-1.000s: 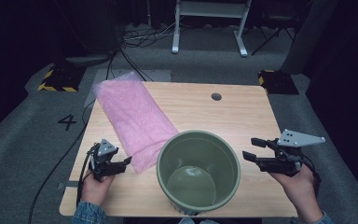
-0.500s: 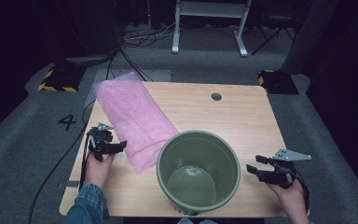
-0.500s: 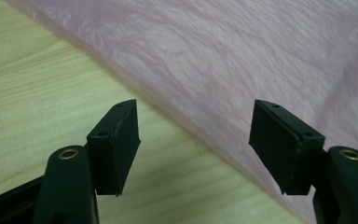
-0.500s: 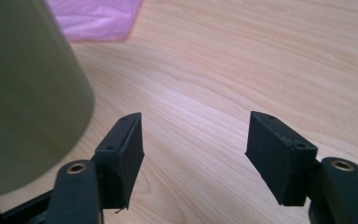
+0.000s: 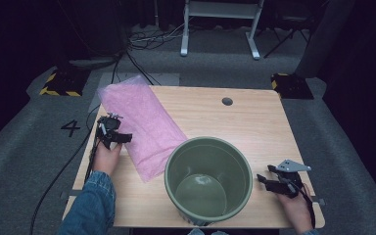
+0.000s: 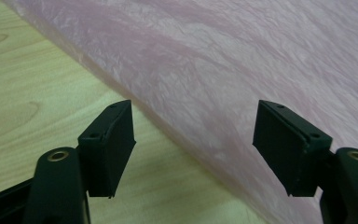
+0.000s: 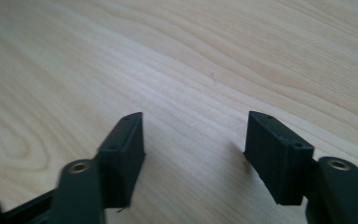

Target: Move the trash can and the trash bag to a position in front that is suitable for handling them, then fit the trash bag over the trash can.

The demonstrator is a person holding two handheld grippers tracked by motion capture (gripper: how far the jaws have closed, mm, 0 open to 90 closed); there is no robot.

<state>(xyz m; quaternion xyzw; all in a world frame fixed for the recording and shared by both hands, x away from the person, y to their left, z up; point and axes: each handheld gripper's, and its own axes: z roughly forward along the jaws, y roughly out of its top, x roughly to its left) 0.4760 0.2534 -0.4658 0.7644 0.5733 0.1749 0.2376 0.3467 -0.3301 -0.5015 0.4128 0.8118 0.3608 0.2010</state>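
The pink plastic bag [image 5: 142,125] lies flat on the table [image 5: 254,122], left of the green bin [image 5: 208,178]. It appears thin, light, limp and slippery, so it likely needs a pinch at its near edge. The left gripper [image 5: 113,136] hovers at that edge, jaws apart. The right gripper [image 5: 269,182] sits near the bin, jaws apart, empty.

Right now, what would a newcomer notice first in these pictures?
A big green bucket stands empty at the near edge of the wooden table. A pink plastic bag lies flat to its left. The left gripper, fingers apart, sits at the bag's edge.
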